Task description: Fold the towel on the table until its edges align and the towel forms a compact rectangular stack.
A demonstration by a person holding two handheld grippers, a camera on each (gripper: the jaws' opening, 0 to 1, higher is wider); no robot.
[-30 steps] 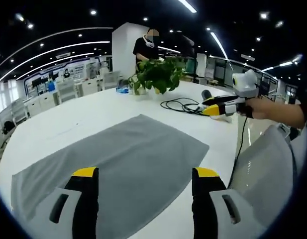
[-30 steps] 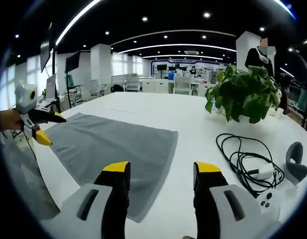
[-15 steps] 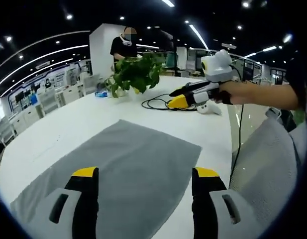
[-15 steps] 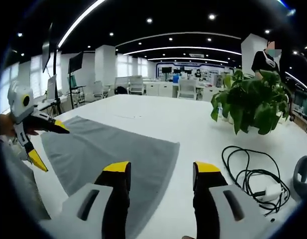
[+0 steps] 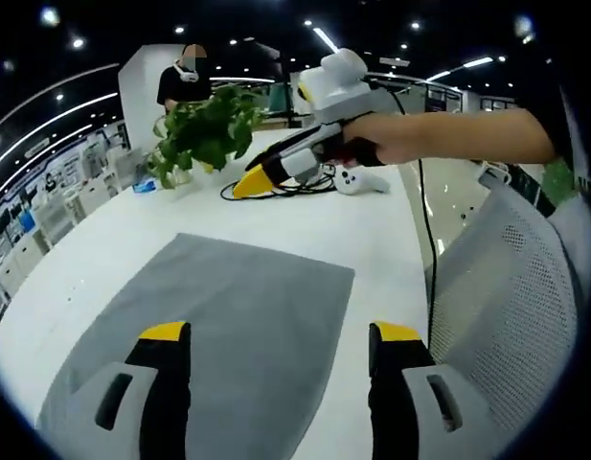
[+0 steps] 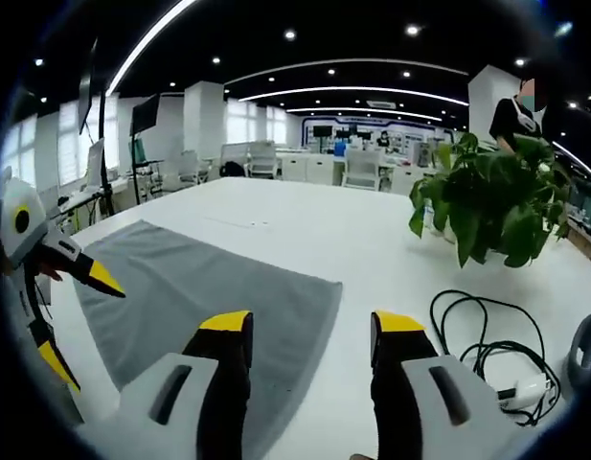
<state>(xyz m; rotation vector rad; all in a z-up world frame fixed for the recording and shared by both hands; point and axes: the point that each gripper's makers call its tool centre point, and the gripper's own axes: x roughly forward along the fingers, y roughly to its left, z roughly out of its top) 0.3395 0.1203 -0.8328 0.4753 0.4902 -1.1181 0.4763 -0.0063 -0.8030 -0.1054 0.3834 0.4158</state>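
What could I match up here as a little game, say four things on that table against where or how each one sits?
Things:
1. towel
2. plant
3. cable
4. left gripper

Descriptions:
A. leafy green, at the far side of the table
B. black, lying in loops
C. grey, spread flat
D. jaws open, at the towel's edge

Pairs: 1-C, 2-A, 3-B, 4-D

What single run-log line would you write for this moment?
stage: pre-grasp | towel: flat, unfolded on table | left gripper: open above towel | right gripper: open, empty | nearby: plant, cable
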